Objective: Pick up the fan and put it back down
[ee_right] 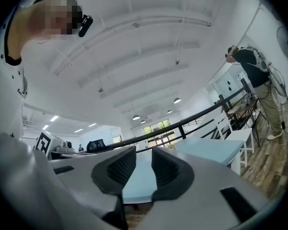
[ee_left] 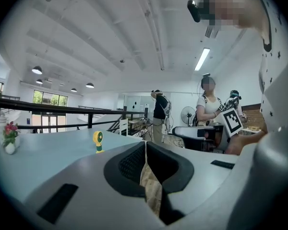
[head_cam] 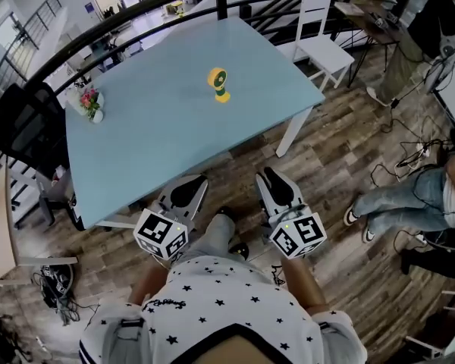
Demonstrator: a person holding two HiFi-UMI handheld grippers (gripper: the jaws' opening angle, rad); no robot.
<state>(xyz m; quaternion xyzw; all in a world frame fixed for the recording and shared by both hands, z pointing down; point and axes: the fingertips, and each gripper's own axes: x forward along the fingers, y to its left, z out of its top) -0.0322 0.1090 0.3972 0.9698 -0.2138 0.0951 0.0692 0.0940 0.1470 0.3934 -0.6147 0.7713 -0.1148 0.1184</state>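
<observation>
Left gripper view shows the jaws of the left gripper (ee_left: 145, 145) clenched: the pads meet at the tips and nothing lies between them. Right gripper view shows the jaws of the right gripper (ee_right: 143, 153) released: a clear gap separates the pads and nothing sits in it. Head view places both grippers side by side in front of the person's body, above the wooden floor (head_cam: 341, 150) and just short of the near edge of the light blue counter (head_cam: 159, 135). The fan (head_cam: 219, 84), small and yellow, stands upright on the counter toward its far side, well apart from both grippers. A vase of flowers (head_cam: 91, 103) stands near the counter's left edge. A white chair (head_cam: 322, 45) stands beside the counter's far right corner.
</observation>
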